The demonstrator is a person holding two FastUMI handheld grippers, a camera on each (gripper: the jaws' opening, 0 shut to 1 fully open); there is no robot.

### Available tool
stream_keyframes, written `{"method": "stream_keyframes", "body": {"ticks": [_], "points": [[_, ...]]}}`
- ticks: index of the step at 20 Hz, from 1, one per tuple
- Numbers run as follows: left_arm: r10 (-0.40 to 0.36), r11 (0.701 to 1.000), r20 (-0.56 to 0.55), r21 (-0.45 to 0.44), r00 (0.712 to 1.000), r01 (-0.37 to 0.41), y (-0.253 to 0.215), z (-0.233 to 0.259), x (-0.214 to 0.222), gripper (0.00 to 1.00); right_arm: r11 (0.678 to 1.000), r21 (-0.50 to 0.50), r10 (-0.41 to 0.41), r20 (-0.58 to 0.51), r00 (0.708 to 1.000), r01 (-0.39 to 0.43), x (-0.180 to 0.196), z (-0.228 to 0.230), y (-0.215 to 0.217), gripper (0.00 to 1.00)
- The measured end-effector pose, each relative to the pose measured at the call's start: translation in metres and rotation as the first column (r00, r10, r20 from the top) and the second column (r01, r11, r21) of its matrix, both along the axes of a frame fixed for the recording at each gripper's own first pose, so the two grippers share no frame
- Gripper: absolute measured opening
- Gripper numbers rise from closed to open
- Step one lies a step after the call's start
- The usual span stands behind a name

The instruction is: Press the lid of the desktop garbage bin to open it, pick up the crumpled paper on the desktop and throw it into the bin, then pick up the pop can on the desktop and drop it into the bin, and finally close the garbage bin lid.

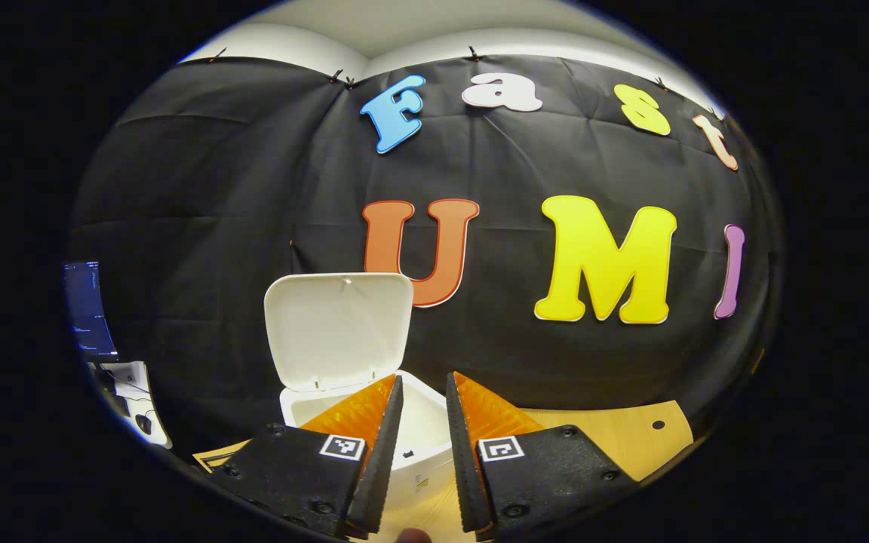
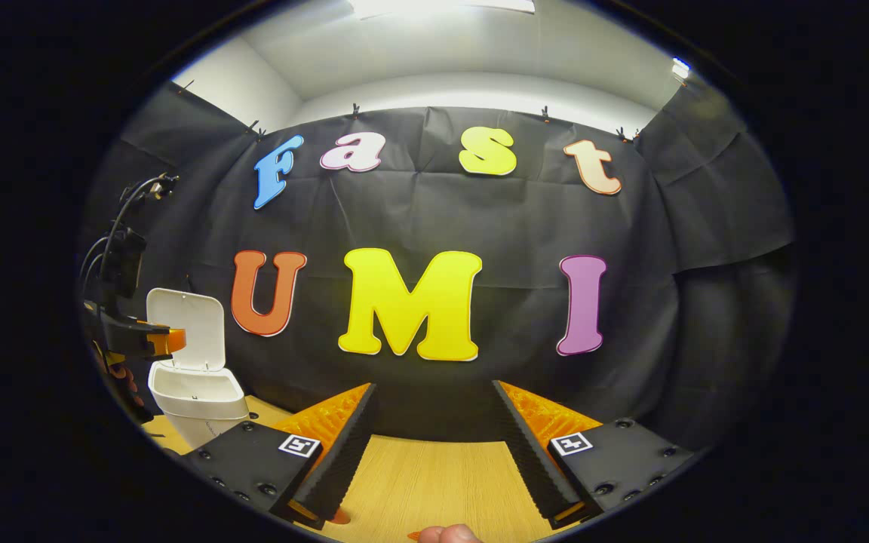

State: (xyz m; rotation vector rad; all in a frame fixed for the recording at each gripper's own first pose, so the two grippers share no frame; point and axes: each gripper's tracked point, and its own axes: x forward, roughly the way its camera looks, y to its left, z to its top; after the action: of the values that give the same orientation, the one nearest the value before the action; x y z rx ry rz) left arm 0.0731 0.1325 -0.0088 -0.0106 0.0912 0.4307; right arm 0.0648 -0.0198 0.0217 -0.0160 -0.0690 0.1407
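The white desktop bin (image 1: pixel 423 422) stands on the wooden table with its lid (image 1: pixel 336 328) swung up and upright, the inside showing. My left gripper (image 1: pixel 425 381) hovers just before and above the bin's rim, its fingers a narrow gap apart with nothing between them. In the right gripper view the same bin (image 2: pixel 197 392) and raised lid (image 2: pixel 187 328) sit at the far left, with the left gripper (image 2: pixel 149 339) over the bin's opening. My right gripper (image 2: pixel 433 388) is held wide open above bare tabletop, holding nothing.
The light wooden tabletop (image 2: pixel 434 475) runs up to the black cloth wall. A lit monitor (image 1: pixel 87 309) and a white side desk (image 1: pixel 129 396) stand at the far left. A small reddish patch (image 2: pixel 340 516) lies under my right gripper; I cannot tell what it is.
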Motion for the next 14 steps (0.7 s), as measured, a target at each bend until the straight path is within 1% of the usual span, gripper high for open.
{"method": "stream_keyframes", "body": {"ticks": [1, 2, 3, 4, 5, 7, 8, 9, 10, 12, 14], "points": [[-0.021, 1.0, 0.01, 0.006, 1.0, 0.021, -0.005, 0.002, 0.0, 0.45, 1.0, -0.001, -0.004, -0.001, 1.0, 0.004, -0.001, -0.001, -0.001, 0.94], [-0.044, 0.999, 0.021, 0.013, 0.999, 0.044, -0.011, 0.005, 0.0, 0.47, 1.0, 0.0, -0.006, -0.002, 1.0, 0.006, -0.002, -0.001, -0.002, 0.95], [-0.066, 0.998, 0.029, 0.015, 0.997, 0.065, -0.015, 0.008, -0.001, 0.52, 1.0, 0.0, -0.008, -0.004, 1.0, 0.008, -0.003, -0.001, -0.002, 0.94], [-0.087, 0.996, 0.034, 0.015, 0.996, 0.086, -0.02, 0.009, -0.002, 0.55, 1.0, 0.0, -0.012, -0.005, 1.0, 0.012, -0.004, -0.002, -0.003, 0.95], [-0.129, 0.992, 0.043, 0.011, 0.991, 0.128, -0.032, 0.01, -0.002, 0.65, 1.0, -0.003, -0.016, -0.009, 1.0, 0.016, -0.006, -0.004, -0.005, 0.95], [-0.159, 0.987, 0.048, 0.01, 0.986, 0.159, -0.042, 0.005, -0.005, 0.77, 1.0, -0.007, -0.019, -0.019, 1.0, 0.019, -0.007, -0.009, -0.009, 0.95], [-0.179, 0.984, 0.055, 0.006, 0.982, 0.179, -0.048, 0.004, -0.007, 0.91, 1.0, -0.007, -0.016, -0.026, 1.0, 0.016, -0.011, -0.012, -0.011, 0.95], [-0.201, 0.98, 0.061, 0.002, 0.978, 0.201, -0.054, 0.003, -0.009, 0.85, 1.0, -0.011, -0.015, -0.032, 0.999, 0.014, -0.011, -0.015, -0.012, 0.94], [-0.227, 0.974, 0.068, 0.005, 0.971, 0.228, -0.062, 0.002, -0.012, 0.98, 1.0, -0.019, -0.009, -0.046, 0.999, 0.009, -0.013, -0.022, -0.015, 0.95], [-0.265, 0.964, 0.078, 0.021, 0.961, 0.264, -0.076, -0.002, -0.022, 0.98, 1.0, -0.029, 0.0, -0.073, 0.997, -0.002, -0.016, -0.036, -0.018, 0.94], [-0.302, 0.953, 0.07, 0.04, 0.951, 0.3, -0.086, -0.005, -0.027, 0.98, 0.999, -0.024, 0.024, -0.124, 0.992, -0.027, -0.017, -0.06, -0.017, 0.95]]}}
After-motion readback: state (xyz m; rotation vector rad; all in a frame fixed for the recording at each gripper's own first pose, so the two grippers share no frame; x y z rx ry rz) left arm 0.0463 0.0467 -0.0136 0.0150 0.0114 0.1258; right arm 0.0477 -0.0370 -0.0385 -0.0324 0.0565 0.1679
